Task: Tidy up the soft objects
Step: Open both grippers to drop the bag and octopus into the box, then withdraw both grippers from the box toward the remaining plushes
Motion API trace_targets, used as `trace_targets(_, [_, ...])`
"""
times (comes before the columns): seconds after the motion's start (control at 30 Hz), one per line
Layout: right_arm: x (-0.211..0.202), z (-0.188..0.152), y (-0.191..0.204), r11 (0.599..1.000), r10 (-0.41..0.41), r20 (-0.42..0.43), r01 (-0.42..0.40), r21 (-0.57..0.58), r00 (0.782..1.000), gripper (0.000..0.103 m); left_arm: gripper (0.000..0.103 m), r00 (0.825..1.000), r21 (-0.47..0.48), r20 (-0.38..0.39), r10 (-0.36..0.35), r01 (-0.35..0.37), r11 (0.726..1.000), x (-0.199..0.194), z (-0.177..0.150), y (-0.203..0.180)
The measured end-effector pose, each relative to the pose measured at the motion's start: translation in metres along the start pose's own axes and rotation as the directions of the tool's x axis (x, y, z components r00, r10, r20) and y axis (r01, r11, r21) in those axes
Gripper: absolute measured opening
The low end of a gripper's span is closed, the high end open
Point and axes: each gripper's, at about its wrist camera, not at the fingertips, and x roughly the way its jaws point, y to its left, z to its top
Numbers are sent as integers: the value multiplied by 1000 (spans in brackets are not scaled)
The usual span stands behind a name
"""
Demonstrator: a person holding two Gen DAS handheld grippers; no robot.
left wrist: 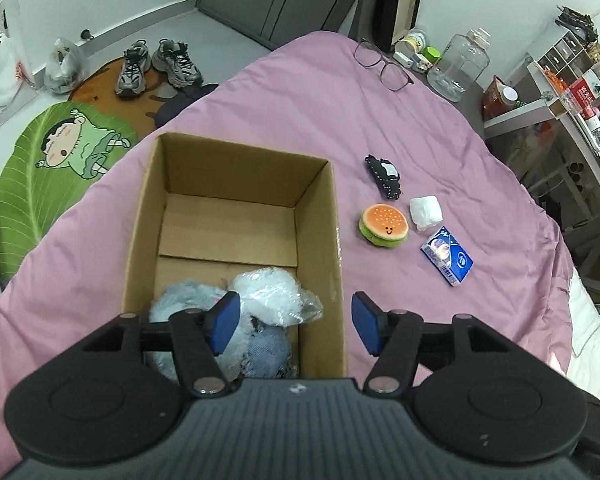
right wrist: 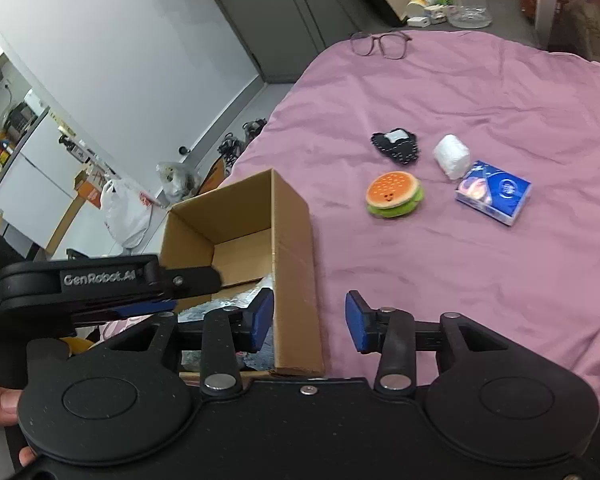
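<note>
The cardboard box (left wrist: 236, 216) on the pink bed cover (left wrist: 300, 100) holds a grey plush (left wrist: 180, 304) and a plastic-wrapped bundle (left wrist: 272, 300), seen clearly only from the left wrist; burger plush (left wrist: 384, 226) lies beside the box; left gripper (left wrist: 294, 322) and right gripper (right wrist: 306, 322) jaws apart, empty; right view alone shows "GenRobot.AI" lettering (right wrist: 99, 278).

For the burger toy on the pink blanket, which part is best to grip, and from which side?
Probably grip the burger toy across its round edge, bun top to green bottom, coming from above. It lies tilted on the blanket, apart from its neighbours, so both fingers have room.
</note>
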Motion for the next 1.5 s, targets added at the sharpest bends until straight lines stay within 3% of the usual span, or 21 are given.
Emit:
trace_targets(0.27, [-27,-4,-11,1000,-19,44,19,9,999,51,64,999,76,1,53,-53,996,-18,-10,-8])
trace_targets(0.43, [-44,-5,-17,1000,-30,78,30,9,996,58,69,999,114,20,46,-48,992,-32,-14,-19])
trace_targets(0.7, [-69,-5,-31,998,-58,128,55,26,990,79,72,998,169,42,41,-48,985,-51,-16,-39])
trace_targets(0.87, [-78,-4,-42,997,-71,143,66,41,987,90,83,998,175,54,21,-30,984,-59,-14,-51])
trace_targets(0.93, [-81,-3,-47,996,-77,153,70,50,985,95,95,998,190,53,27,-37,981,-60,-13,-57])
trace_targets(1.0, [-83,-2,-52,995,-90,164,82,57,982,101,99,997,201,63,33,-45,979,-61,-14,-64])
trace_targets(1.33, [-81,4,-78,992,-114,151,105,63,982,103,103,995,212,94,28,-48,976,-54,-9,-85])
trace_targets(1.5, [-78,7,-92,991,-122,145,112,75,982,103,103,992,266,123,36,-67,961,-46,-7,-102])
